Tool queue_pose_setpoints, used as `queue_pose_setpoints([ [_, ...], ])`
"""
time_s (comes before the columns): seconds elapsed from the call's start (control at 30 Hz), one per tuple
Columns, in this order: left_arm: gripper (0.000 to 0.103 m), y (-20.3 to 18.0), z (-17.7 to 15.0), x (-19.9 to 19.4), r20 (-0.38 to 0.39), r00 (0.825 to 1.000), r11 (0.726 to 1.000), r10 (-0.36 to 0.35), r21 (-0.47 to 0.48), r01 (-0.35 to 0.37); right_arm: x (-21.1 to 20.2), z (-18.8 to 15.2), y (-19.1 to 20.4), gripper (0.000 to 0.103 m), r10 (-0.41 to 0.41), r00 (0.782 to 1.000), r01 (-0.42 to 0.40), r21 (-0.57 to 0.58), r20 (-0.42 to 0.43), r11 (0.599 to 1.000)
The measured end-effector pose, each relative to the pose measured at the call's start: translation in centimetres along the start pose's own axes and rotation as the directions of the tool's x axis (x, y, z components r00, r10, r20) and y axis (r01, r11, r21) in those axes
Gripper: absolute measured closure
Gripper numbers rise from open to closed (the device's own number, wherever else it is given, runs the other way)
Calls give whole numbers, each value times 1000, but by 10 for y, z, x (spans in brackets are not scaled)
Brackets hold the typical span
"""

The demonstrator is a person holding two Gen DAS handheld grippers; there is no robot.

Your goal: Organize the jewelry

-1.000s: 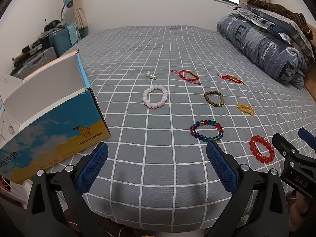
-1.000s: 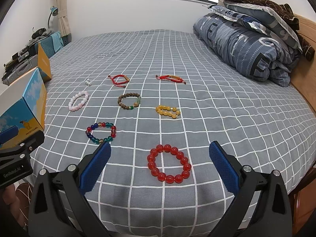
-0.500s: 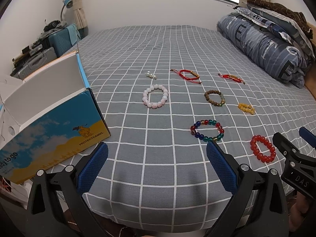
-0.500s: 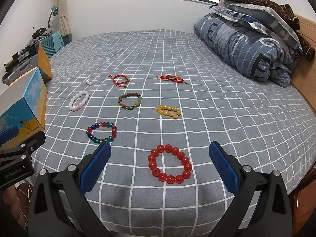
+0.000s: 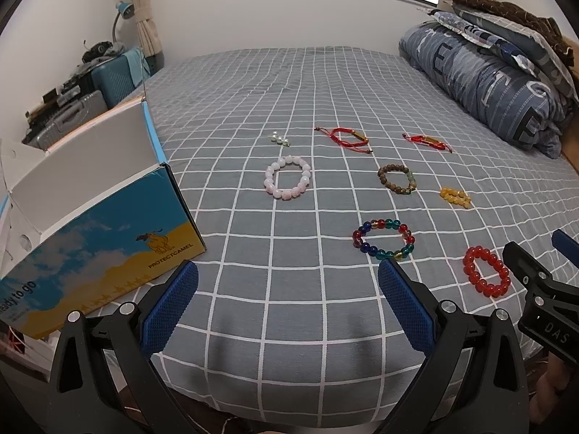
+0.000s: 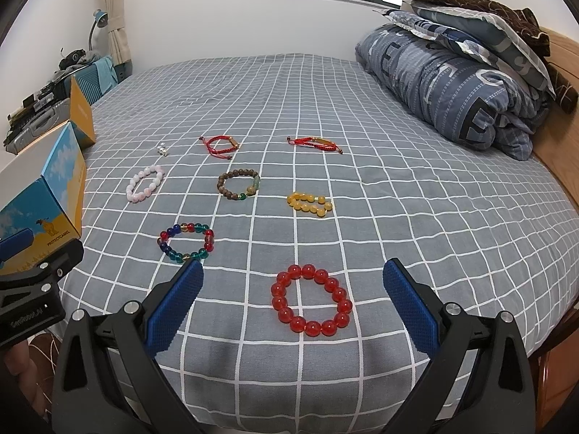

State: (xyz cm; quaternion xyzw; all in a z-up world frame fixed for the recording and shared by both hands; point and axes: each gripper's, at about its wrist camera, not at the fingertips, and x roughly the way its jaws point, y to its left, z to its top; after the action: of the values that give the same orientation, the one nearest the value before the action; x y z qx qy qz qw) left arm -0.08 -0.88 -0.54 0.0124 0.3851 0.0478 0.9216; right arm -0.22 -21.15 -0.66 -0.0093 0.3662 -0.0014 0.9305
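Bracelets: spread on the grey checked bed (image 6: 416,217) | red bead bracelet (image 6: 312,301) lies between your right gripper's (image 6: 289,291) wide-spread fingers | your left gripper (image 5: 287,298) gapes empty beside the box (image 5: 105,238)

Your jewelry, flat on the bedspread: near, red bead bracelet (image 6: 311,300); left, multicoloured (image 6: 186,242) and pink (image 6: 144,183); far, brown (image 6: 239,184), yellow (image 6: 309,204), two red cords (image 6: 219,144).

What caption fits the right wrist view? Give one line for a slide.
Open right claw hovers over a red bead bracelet on the grid-patterned bedspread, seven more jewelry pieces laid out beyond.
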Motion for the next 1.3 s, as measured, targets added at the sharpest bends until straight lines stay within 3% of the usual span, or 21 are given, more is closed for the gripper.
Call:
queue_pose_setpoints([
  [0.13,6,0,0,1,0,1000,1000,3,-2,-3,-1,0,0,7,3,1000,-3,-1,-1,1000],
  [0.2,6,1,3,1,-4,1000,1000,4,-9,-4,-4,4,0,7,42,999,-42,5,-11,999],
  [0.37,6,1,23,-4,14,999,999,43,-9,-43,-21,25,-1,7,38,999,-38,-10,30,999],
  [0.57,6,1,55,-10,21,1000,999,-8,-31,9,-23,58,-5,7,12,998,-11,-15,54,1000],
  [0.73,6,-4,87,6,-3,999,998,-42,-41,42,1,91,-8,7,-4,1000,4,-8,28,1000],
  [0.97,6,-16,129,77,-70,997,999,-24,-33,21,66,104,-10,7,11,996,-11,-2,-91,1000],
  [1.3,6,-8,122,176,-208,978,1000,5,-12,-8,148,84,-23,7,-15,975,13,-11,-220,1000],
])
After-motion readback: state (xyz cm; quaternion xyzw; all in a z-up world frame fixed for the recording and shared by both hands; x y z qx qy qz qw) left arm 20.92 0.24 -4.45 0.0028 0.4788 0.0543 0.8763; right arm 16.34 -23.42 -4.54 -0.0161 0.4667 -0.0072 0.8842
